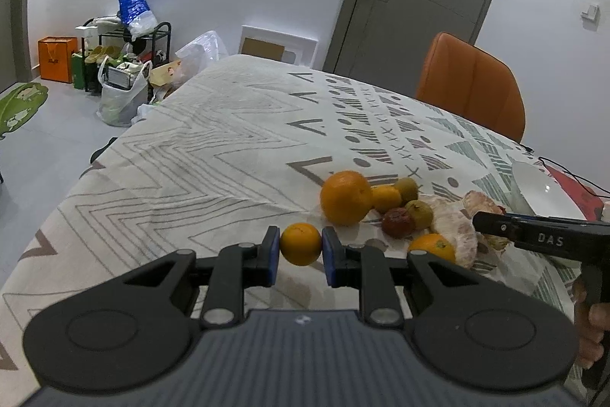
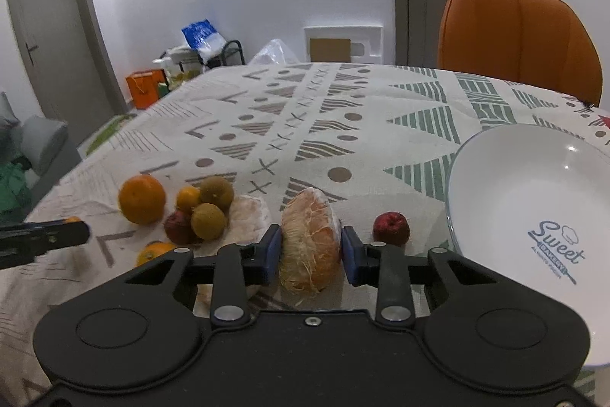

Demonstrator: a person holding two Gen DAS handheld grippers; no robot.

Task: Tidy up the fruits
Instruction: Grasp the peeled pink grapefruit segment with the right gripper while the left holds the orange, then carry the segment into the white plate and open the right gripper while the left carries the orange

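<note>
Patterned tabletop [image 2: 305,124], white bowl [image 2: 533,185] at right edge | left gripper [image 1: 301,245] fingers clamped a small orange [image 1: 301,243]: firm, light | right gripper [image 2: 309,248] fingers straddled peeled pomelo piece [image 2: 309,239], near front edge: soft, tearable; pinch flanks gently.

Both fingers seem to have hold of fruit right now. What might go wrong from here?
The peeled pomelo wedge in the right gripper looks soft, so squeezing may crush or tear it. The small orange in the left gripper is round and pinched only at its sides, so it may slip out and roll. The white bowl sits close on the right and might get knocked.
</note>
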